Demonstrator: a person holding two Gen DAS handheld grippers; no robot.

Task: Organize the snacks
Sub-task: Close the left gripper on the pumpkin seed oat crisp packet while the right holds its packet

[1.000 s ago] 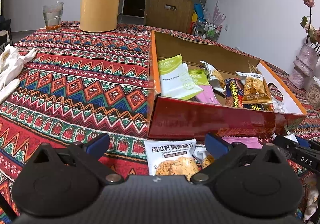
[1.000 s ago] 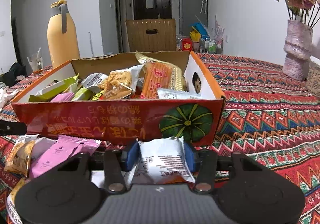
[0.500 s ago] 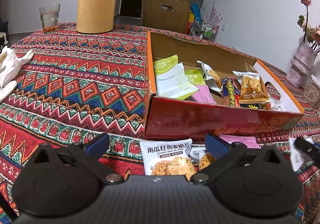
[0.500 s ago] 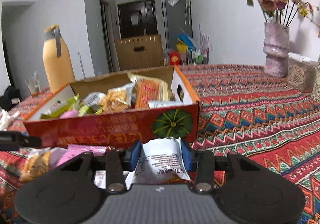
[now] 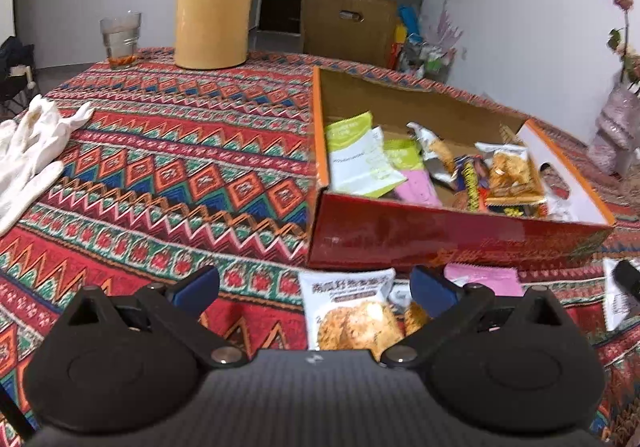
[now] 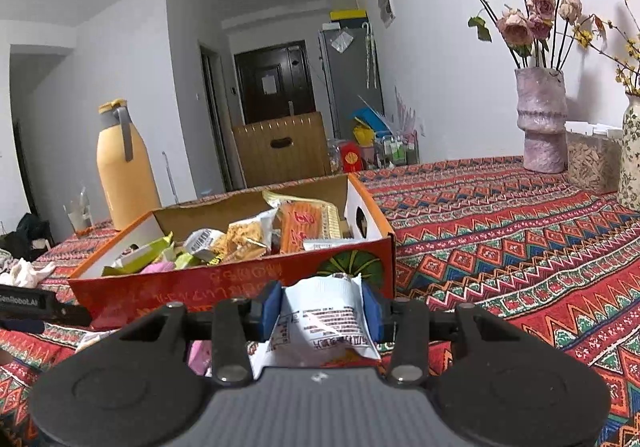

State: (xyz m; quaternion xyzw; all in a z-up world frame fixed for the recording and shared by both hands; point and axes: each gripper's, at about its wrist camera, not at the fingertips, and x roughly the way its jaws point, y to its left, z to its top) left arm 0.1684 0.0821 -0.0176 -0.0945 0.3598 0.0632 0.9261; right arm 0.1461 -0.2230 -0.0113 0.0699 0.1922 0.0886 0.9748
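Observation:
An open red and orange cardboard box (image 5: 440, 235) (image 6: 224, 279) holds several snack packets on the patterned tablecloth. My right gripper (image 6: 320, 307) is shut on a white snack packet (image 6: 320, 323), lifted in front of the box's near wall. My left gripper (image 5: 316, 287) hangs open over a white crisp packet (image 5: 350, 311) that lies on the cloth before the box. A pink packet (image 5: 484, 277) lies beside it. The right gripper's tip with its white packet (image 5: 618, 299) shows at the right edge of the left wrist view.
A yellow thermos jug (image 5: 214, 3) and a drinking glass (image 5: 120, 37) stand at the table's far side. White gloves (image 5: 28, 151) lie at the left. Flower vases (image 6: 540, 119) stand at the right. A wooden chair back (image 6: 280, 145) is behind the table.
My right gripper has risen and tipped upward with the white packet, drawing back from the box. The left gripper has hardly moved.

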